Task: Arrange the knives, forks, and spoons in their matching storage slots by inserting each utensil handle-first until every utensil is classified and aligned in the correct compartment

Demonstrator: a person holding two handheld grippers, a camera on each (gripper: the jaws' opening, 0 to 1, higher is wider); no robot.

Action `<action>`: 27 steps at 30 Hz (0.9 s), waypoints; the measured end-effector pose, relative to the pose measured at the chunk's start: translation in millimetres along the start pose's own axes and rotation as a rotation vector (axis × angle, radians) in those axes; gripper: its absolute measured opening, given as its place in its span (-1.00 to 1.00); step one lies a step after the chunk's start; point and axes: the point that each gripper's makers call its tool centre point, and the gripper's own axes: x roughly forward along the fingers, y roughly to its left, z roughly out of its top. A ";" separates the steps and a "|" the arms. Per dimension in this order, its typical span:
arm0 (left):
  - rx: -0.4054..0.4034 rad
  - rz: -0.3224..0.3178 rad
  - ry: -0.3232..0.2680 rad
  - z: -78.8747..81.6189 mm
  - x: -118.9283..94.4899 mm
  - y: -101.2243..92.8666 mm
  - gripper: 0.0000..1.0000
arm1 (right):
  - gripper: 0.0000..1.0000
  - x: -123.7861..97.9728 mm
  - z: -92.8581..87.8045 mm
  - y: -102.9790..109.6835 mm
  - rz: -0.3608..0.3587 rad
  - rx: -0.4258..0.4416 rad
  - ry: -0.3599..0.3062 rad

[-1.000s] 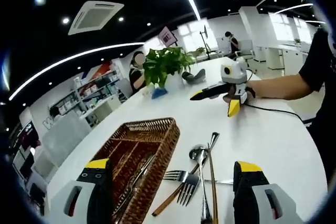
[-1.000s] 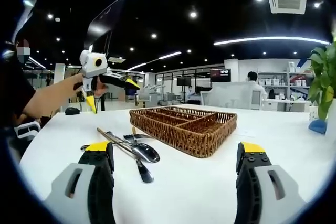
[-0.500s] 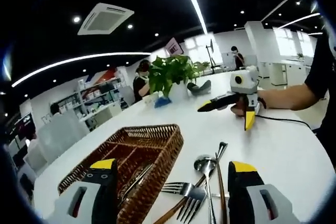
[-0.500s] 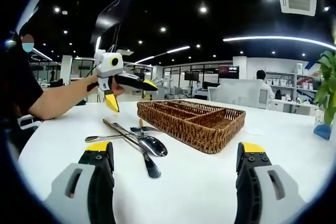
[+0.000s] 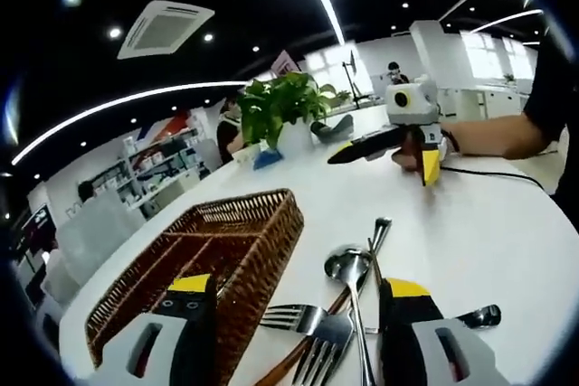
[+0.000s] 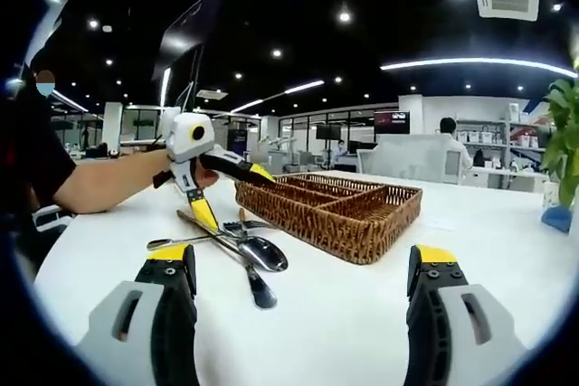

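Loose utensils (image 5: 348, 300) — forks, spoons and wooden-handled pieces — lie crossed in a pile on the white table (image 5: 470, 232), just beside the wicker tray (image 5: 226, 241), on its open-table side. Left gripper (image 6: 226, 192) hangs low over that pile, jaws spread wide, nothing held, one yellow tip near the tray rim, the other pointing down at the utensils. Right gripper (image 5: 398, 151) is well apart from the tray, jaws wide and empty; a potted plant (image 5: 288, 110) stands beyond the tray.

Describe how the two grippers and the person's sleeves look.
Each gripper has black jaws with yellow tips on grey-white bodies: left gripper, right gripper. A black cable trails from the right gripper. The person wears a black short sleeve.
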 end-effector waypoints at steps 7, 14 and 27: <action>0.017 -0.002 0.014 -3.3 3.6 -0.6 0.17 | 1.00 -0.5 1.2 -1.8 -0.006 0.006 -0.004; 0.035 -0.053 0.048 -6.3 8.2 -15.6 -0.09 | 1.00 -0.8 1.4 -2.2 -0.007 0.010 -0.005; -0.048 -0.159 0.094 -11.2 12.6 -38.2 -0.67 | 1.00 -1.1 1.6 -3.2 -0.008 0.013 -0.005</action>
